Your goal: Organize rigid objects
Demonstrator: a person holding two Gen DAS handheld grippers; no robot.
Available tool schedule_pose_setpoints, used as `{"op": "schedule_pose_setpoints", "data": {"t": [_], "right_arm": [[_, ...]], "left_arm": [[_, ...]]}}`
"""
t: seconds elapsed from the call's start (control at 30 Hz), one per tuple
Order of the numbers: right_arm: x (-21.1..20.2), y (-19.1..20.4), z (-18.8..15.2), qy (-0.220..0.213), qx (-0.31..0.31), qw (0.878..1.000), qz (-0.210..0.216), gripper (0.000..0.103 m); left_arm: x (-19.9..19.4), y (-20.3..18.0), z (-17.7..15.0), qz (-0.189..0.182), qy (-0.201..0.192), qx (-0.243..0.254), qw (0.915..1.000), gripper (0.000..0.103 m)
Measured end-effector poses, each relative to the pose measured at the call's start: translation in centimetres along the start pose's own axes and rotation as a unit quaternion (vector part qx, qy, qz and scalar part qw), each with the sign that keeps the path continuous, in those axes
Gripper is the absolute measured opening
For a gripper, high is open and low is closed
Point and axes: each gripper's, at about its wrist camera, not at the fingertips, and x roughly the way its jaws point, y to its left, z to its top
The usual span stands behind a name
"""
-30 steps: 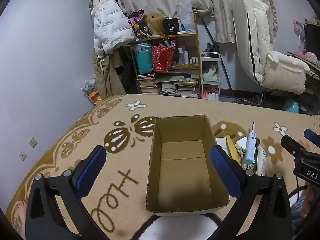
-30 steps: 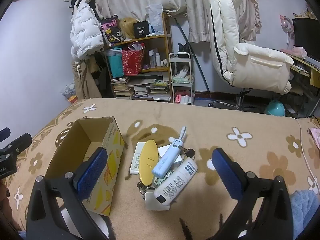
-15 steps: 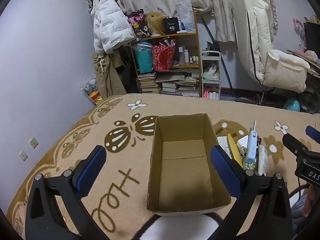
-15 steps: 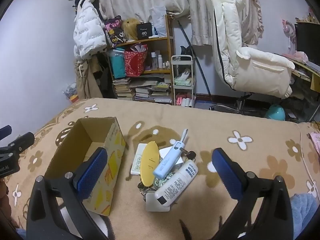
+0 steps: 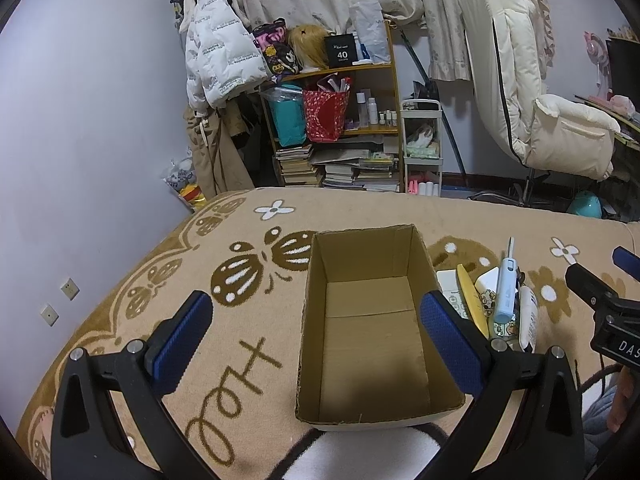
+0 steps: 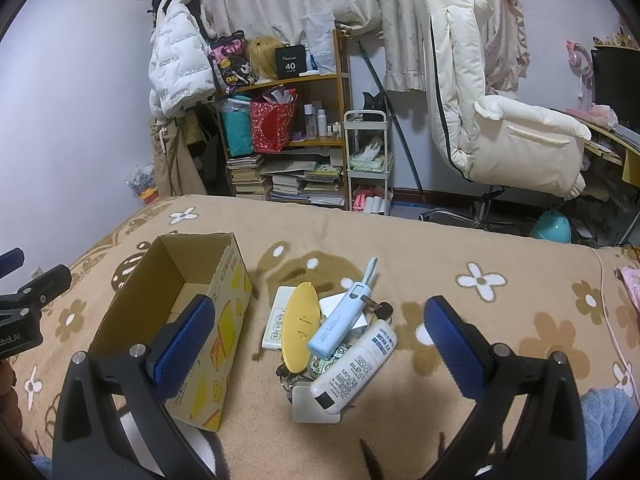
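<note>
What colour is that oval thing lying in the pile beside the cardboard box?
Yellow. The oval case shows best in the right wrist view.

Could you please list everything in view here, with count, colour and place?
cardboard box: one, brown with yellow print, open and empty, on the blanket left of the pile
blanket: one, tan with flower and butterfly pattern, under everything
yellow oval case: one, yellow, in the pile, nearest the box
light blue device: one, pale blue, lying across the pile
white tube: one, white with a dark cap, on the pile's right side
white remote: one, white, partly under the yellow case
shelf: one, wooden, cluttered, against the far wall
white chair: one, cream, far right
left gripper: one, black with blue pads, jaws open over the box
right gripper: one, same colours, jaws open above the pile
</note>
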Motion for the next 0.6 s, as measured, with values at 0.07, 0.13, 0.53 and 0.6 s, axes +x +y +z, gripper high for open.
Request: {"op": "schedule_pose_setpoints", "data": {"t": [0.07,0.13,0.53,0.6], "right_arm": [[-0.01,0.03,-0.01,0.000,-0.001,1.000,-0.001,0.103],[-0.03,0.04,0.00,0.000,-0.001,1.000,-0.001,0.103],[0.09,-0.02,-0.03,0.001,-0.002,1.000,-0.003,0.103],[0.08,-0.05,-0.05,0.001,-0.002,1.000,-0.003,0.103]], "left_arm": [[-0.02,-0.08,0.03,0.001,0.000,0.000,1.0000,0.103],[-0.02,-0.13,0.03,0.001,0.000,0.001,1.0000,0.103],[0.08,-0.02,-0.45,-0.002,0.001,0.004,1.0000,0.103],[-0.08,-0.04,-0.31,-0.003,0.001,0.005,1.0000,0.103]]}}
